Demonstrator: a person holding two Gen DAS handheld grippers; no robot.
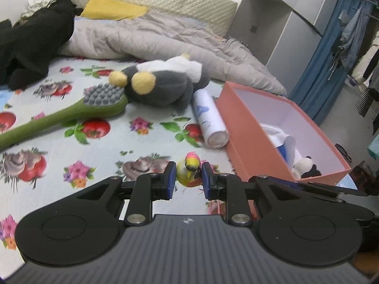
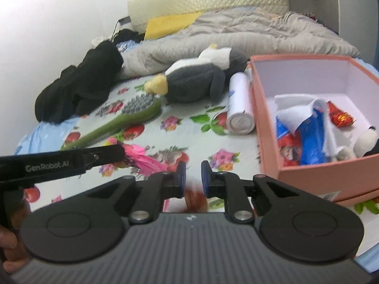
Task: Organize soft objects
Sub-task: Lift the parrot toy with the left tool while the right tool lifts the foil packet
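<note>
My left gripper (image 1: 188, 177) is shut on a small yellow toy bird (image 1: 189, 172) with a pink head, held above the flowered bedsheet (image 1: 106, 156). In the right wrist view that gripper (image 2: 120, 152) comes in from the left, and the bird's pink feathers (image 2: 144, 159) stick out of it. My right gripper (image 2: 191, 177) is shut, with nothing seen between its blue pads. The salmon box (image 2: 267, 118) stands to its right and holds blue and white cloth (image 2: 310, 132), red wrappers and a black-and-white plush (image 2: 366, 139). A grey penguin plush (image 1: 163, 82) lies further back.
A green plush brush (image 1: 71, 113) lies left of the penguin and a white cylinder (image 1: 208, 118) lies against the box (image 1: 248, 127). Black clothes (image 1: 30, 47) and a grey duvet (image 1: 154, 37) fill the back of the bed. Hanging clothes (image 1: 350, 30) are at the far right.
</note>
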